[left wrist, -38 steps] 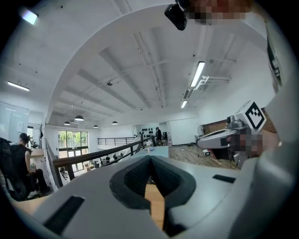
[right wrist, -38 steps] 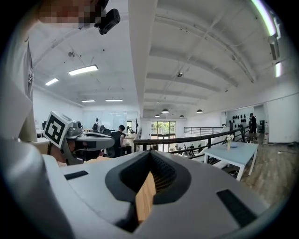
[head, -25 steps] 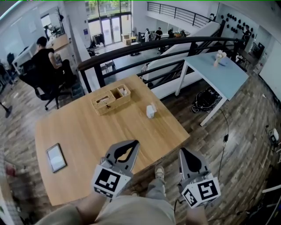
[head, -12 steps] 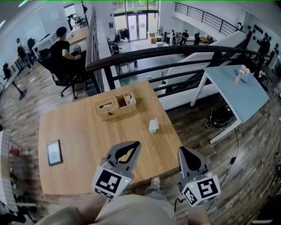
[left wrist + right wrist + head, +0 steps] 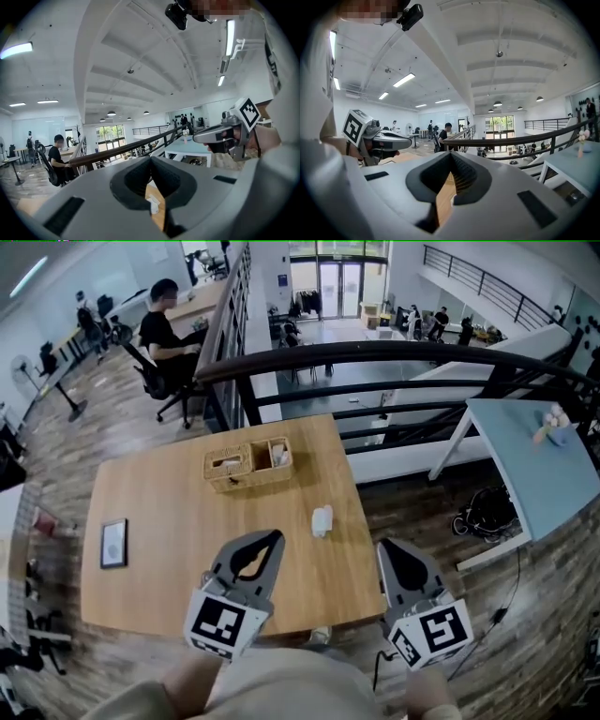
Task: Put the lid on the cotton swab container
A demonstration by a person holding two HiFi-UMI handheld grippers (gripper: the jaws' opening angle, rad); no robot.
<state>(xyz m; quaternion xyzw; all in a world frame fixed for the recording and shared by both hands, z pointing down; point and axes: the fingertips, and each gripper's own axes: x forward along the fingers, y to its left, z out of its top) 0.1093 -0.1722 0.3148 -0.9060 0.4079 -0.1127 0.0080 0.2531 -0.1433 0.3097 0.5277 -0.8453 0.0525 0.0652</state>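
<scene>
A small white cotton swab container (image 5: 322,520) stands on the wooden table (image 5: 169,521), toward its right side; I cannot make out a separate lid. Through the gap under the left jaws it shows as a small white shape (image 5: 152,205). My left gripper (image 5: 274,536) hovers over the table's near part, shut and holding nothing, a little short and left of the container. Also shut and holding nothing, my right gripper (image 5: 382,547) hangs past the table's right front corner, over the floor. Both sets of jaws meet at the tips in the gripper views.
A wicker organizer (image 5: 248,465) with compartments sits at the table's far edge, by a dark railing (image 5: 394,351). A flat framed tablet (image 5: 113,543) lies at the table's left. A light blue table (image 5: 539,474) stands to the right. A person (image 5: 164,329) sits at a far desk.
The head view has swung, so the table now lies squarer and more central. Both grippers stay shut and in about the same place near the front edge.
</scene>
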